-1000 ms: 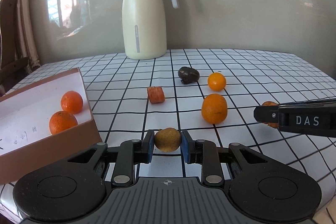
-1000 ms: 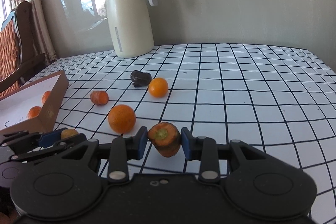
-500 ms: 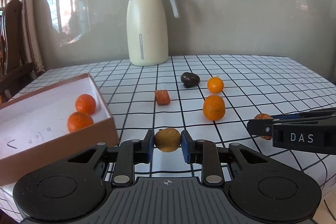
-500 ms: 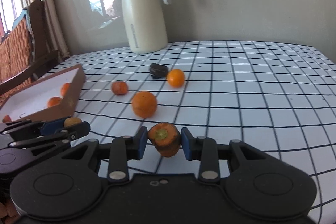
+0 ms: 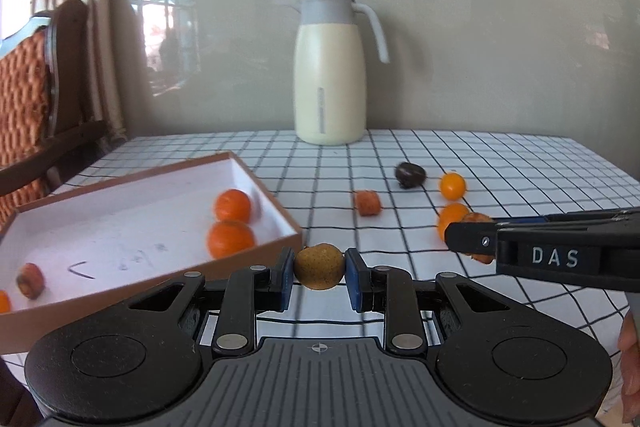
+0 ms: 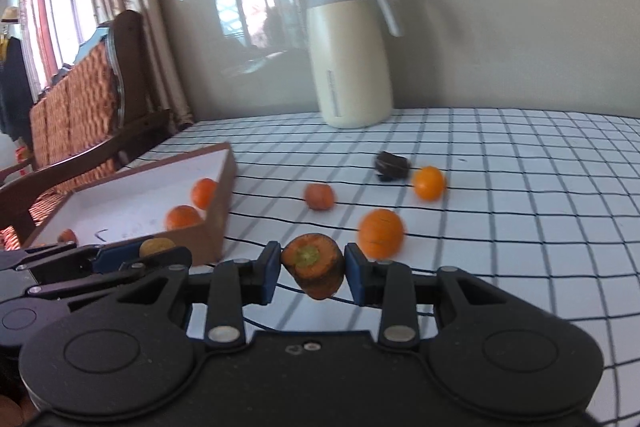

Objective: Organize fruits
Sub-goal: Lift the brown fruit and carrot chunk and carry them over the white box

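My left gripper (image 5: 319,275) is shut on a small round brown fruit (image 5: 319,266), held above the table near the right front corner of the brown cardboard box (image 5: 264,251). The box holds two oranges (image 5: 232,205) (image 5: 231,237) and a carrot piece (image 5: 30,279). My right gripper (image 6: 312,277) is shut on a carrot stub (image 6: 314,265), raised above the table. It also shows in the left wrist view (image 5: 472,237). On the table lie a big orange (image 6: 380,234), a small orange (image 6: 429,183), a carrot piece (image 6: 319,196) and a dark fruit (image 6: 392,166).
A cream thermos jug (image 5: 330,75) stands at the back of the checked tablecloth (image 5: 500,167). A wooden chair (image 6: 80,115) with an orange cushion stands left of the table. The left gripper shows at the lower left of the right wrist view (image 6: 132,259).
Both grippers have pulled back, risen and swung left with their loads. The box now sits nearer the centre of both views, showing more of its inside.
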